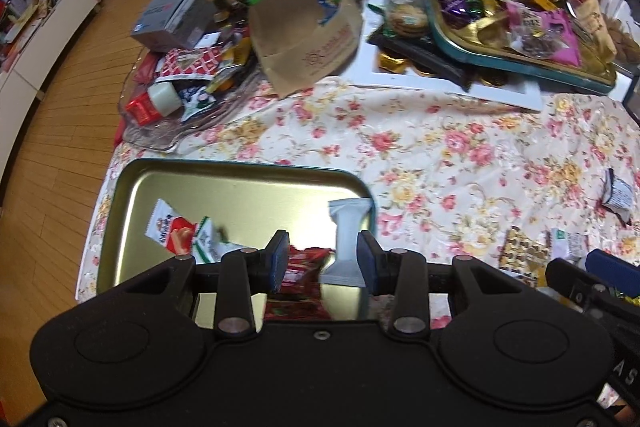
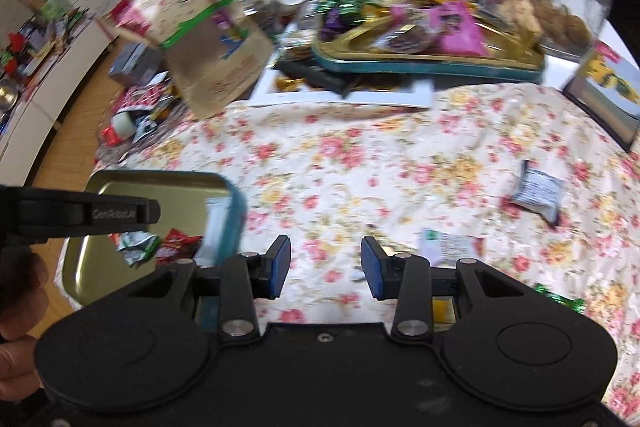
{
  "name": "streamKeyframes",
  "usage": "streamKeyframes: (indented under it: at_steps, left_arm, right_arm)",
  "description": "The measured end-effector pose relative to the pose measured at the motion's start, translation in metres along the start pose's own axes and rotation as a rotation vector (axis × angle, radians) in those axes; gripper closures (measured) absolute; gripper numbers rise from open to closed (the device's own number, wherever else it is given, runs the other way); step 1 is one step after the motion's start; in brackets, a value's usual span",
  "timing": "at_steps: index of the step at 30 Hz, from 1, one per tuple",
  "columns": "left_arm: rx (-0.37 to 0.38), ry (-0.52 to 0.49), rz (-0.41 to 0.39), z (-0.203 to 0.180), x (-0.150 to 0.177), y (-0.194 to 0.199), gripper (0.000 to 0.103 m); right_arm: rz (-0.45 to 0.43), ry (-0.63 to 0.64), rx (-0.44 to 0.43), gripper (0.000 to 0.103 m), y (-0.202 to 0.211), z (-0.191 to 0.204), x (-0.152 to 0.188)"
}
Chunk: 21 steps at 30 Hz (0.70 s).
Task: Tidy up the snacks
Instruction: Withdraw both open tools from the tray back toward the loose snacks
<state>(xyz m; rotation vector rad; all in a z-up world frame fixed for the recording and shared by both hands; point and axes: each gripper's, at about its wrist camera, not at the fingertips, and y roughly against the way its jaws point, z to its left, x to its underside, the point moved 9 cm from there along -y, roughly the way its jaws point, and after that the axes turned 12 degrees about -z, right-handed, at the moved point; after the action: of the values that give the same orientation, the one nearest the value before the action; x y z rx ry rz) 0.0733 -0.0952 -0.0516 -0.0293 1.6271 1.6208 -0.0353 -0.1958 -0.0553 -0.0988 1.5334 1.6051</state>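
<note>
Both grippers hang over the flowered cloth. Left gripper sits above the gold tin tray, jaws parted, with a pale grey sachet between them; I cannot tell whether the pads truly pinch it. Right gripper is wide open and holds nothing. Loose snacks lie ahead of it: a white packet nearest, a dark-edged packet further off. I judge both light, crinkly and slippery, so I would nip each across its flat middle, not the sealed ends.
</note>
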Motion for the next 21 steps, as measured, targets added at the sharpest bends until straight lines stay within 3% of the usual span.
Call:
streamKeyframes:
  at_steps: [21]
  left_arm:
    - [0.157, -0.157, 0.093, -0.102, 0.025, -0.005, 0.055]
  right_arm:
    - [-0.020, -0.249, 0.236, 0.062, 0.016, -0.165, -0.004]
